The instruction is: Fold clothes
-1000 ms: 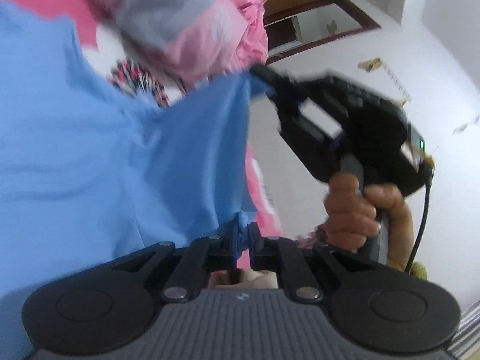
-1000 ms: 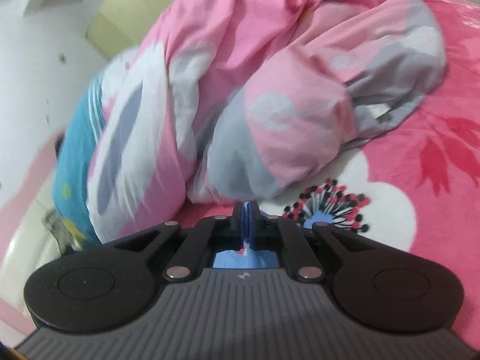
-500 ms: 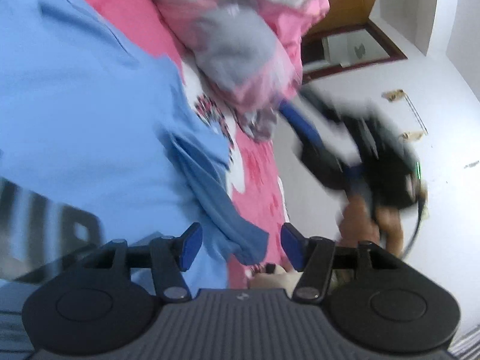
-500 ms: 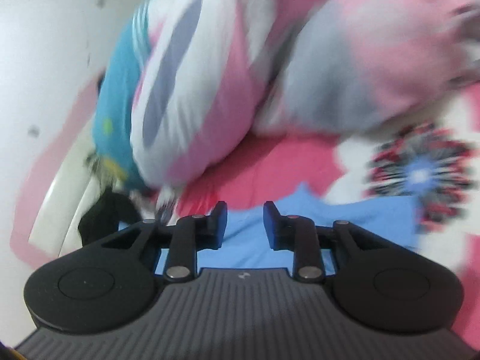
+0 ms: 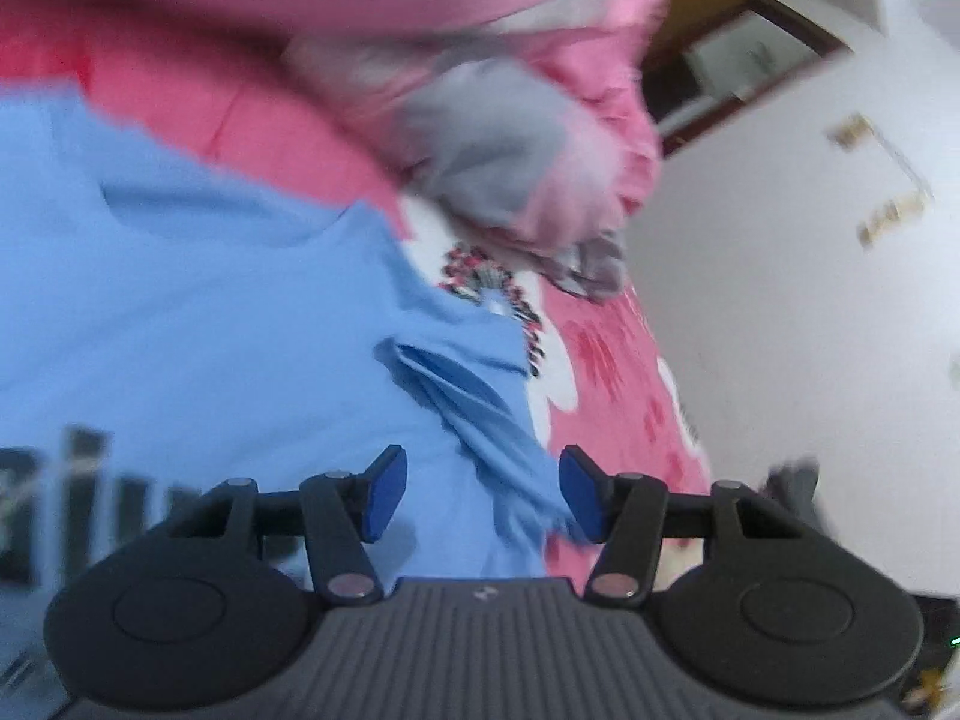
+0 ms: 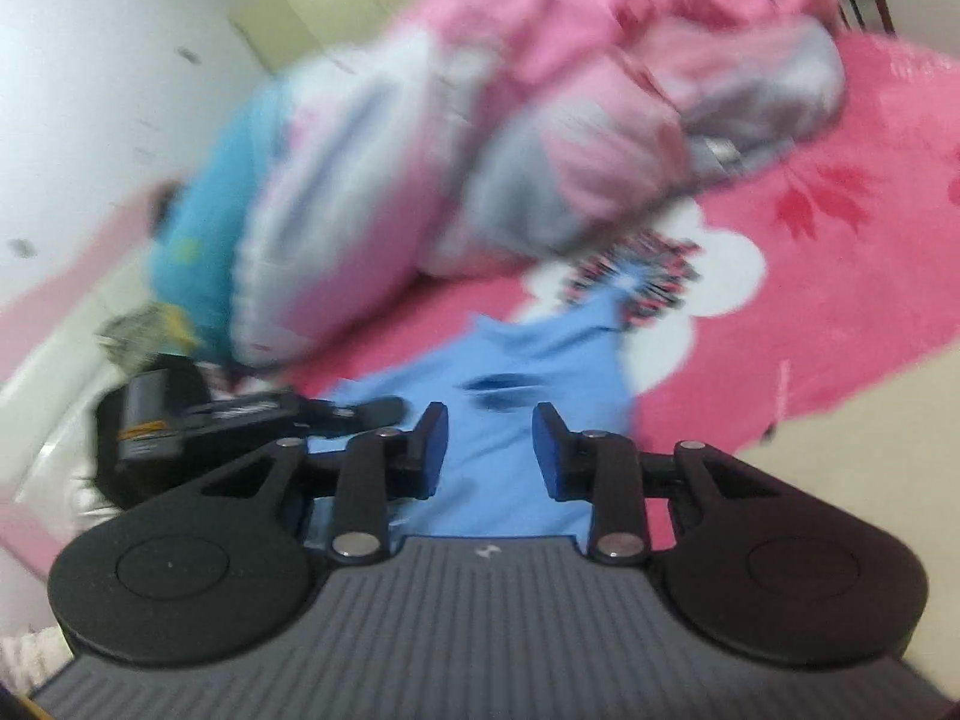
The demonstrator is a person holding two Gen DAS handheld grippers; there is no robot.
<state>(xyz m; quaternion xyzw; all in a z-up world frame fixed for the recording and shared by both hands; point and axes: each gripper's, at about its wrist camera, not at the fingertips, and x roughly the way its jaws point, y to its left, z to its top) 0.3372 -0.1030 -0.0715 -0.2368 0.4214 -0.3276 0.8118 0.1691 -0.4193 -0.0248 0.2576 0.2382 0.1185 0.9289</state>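
A light blue T-shirt (image 5: pixel 210 312) with dark lettering lies spread on the pink flowered bedspread (image 5: pixel 606 372). My left gripper (image 5: pixel 483 492) hovers open just above it. A bunched fold of the shirt runs between its blue pads (image 5: pixel 384 495), and they do not press on it. In the right wrist view the same shirt (image 6: pixel 522 384) lies below my right gripper (image 6: pixel 489 450). Its jaws are opening and nothing is pinched between them. The left gripper (image 6: pixel 372 405) shows blurred at the left of that view, over the shirt's edge.
A heaped pink, grey and white quilt (image 6: pixel 540 150) lies behind the shirt, also in the left wrist view (image 5: pixel 480 138). A teal cloth (image 6: pixel 204 252) is at its left end. A white wall (image 5: pixel 810 300) runs along the bed's right side.
Both grippers have let go of the blue shirt and opened. The shirt has dropped from hanging to lying on the bed. The right gripper has swung out of the left view.
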